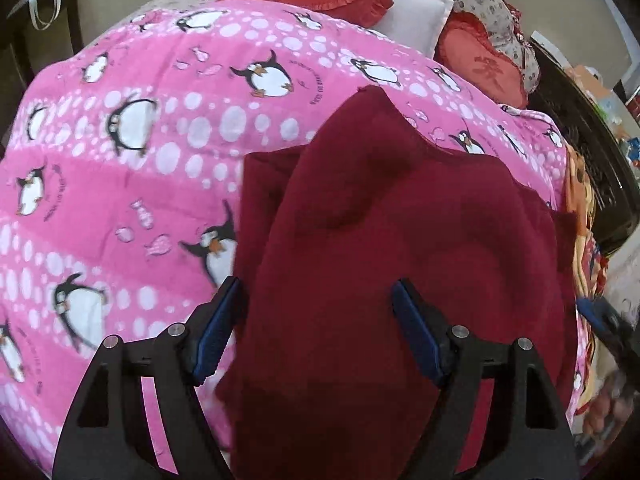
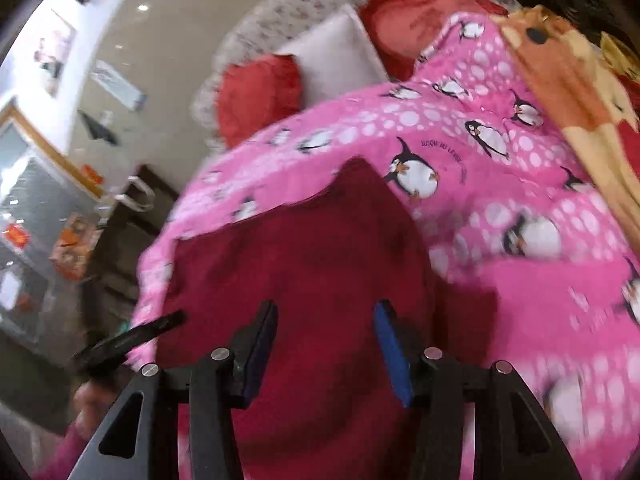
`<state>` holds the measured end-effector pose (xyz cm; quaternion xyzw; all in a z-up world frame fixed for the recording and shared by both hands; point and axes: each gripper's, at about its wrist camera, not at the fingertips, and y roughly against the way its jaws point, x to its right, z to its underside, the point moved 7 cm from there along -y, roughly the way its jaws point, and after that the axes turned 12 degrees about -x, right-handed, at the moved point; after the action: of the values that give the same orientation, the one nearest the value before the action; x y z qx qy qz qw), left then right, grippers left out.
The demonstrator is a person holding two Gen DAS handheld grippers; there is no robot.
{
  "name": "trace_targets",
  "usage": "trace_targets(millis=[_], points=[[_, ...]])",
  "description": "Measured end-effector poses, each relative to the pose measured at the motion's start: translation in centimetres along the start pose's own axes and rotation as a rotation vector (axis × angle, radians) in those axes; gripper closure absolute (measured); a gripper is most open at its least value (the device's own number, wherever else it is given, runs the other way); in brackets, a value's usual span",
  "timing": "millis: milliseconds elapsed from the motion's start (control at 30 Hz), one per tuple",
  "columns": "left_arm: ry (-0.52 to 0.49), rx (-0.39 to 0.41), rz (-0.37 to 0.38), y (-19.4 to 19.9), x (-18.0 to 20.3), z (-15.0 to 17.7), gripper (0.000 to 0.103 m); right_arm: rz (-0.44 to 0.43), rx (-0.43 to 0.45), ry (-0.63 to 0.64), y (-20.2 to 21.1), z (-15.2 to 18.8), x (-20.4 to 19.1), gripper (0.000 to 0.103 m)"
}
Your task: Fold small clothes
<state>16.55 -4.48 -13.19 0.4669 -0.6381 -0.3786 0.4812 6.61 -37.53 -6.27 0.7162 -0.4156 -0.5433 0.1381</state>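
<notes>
a dark red garment (image 1: 392, 240) lies on the pink penguin blanket (image 1: 120, 160), filling the centre and lower half of both wrist views, its long axis running from the lower edge toward the upper centre. the left gripper (image 1: 316, 300) and right gripper (image 2: 326, 320) both hover just above its near end, jaws spread wide, holding nothing; neither looks clearly nearer.

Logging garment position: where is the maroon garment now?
In both wrist views the maroon garment lies on the pink penguin blanket, directly ahead of the open left gripper and right gripper.
</notes>
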Motion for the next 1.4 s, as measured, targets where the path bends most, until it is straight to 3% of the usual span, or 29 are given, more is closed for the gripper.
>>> trace_targets(millis=[133,233,333,400,500,600,700,800,867,967,1100,1200,1400], points=[[0.008,0.036,0.026,2.1,-0.6,1.7,0.026,0.005,-0.039,0.051,2.4,6.3,-0.1,0.054],[0.006,0.048,0.037,2.8,-0.4,3.0,0.026,-0.022,-0.087,0.048,1.3,9.5,0.0,0.054],[0.003,0.036,0.033,2.7,-0.4,4.5,0.026,-0.054,-0.111,0.038,-0.7,10.6,-0.1,0.054],[-0.005,0.019,0.021,2.3,-0.1,5.1,0.026,-0.038,-0.109,0.058,-1.8,10.5,-0.2,0.085],[-0.026,0.013,0.002,2.7,0.1,6.0,0.026,-0.063,-0.085,0.065,-0.6,10.2,-0.9,0.089],[-0.065,0.042,-0.02,3.8,0.1,7.0,0.026,0.009,-0.061,0.128,2.3,10.5,-1.3,0.089],[-0.095,0.05,-0.054,3.7,0.2,7.8,0.026,0.152,-0.121,0.129,2.0,12.1,1.1,0.09],[-0.109,0.039,-0.063,3.1,0.5,8.3,0.026,0.133,-0.188,0.058,0.1,13.3,2.8,0.09],[-0.116,0.042,-0.054,3.2,0.9,8.4,0.026,0.106,-0.16,0.013,1.1,13.2,3.0,0.089],[-0.14,0.088,-0.069,4.0,1.6,7.8,0.026,0.168,-0.061,-0.015,4.4,12.3,3.0,0.071],[-0.124,0.111,-0.077,3.7,2.0,6.5,0.026,0.153,0.021,0.047,6.1,9.3,0.2,0.07],[-0.093,0.119,-0.111,2.9,1.7,6.0,0.026,0.147,0.037,0.091,4.0,6.2,-1.9,0.069],[-0.094,0.096,-0.175,1.0,1.4,5.8,0.026,0.225,0.017,0.146,-1.2,1.6,-3.0,0.069]])
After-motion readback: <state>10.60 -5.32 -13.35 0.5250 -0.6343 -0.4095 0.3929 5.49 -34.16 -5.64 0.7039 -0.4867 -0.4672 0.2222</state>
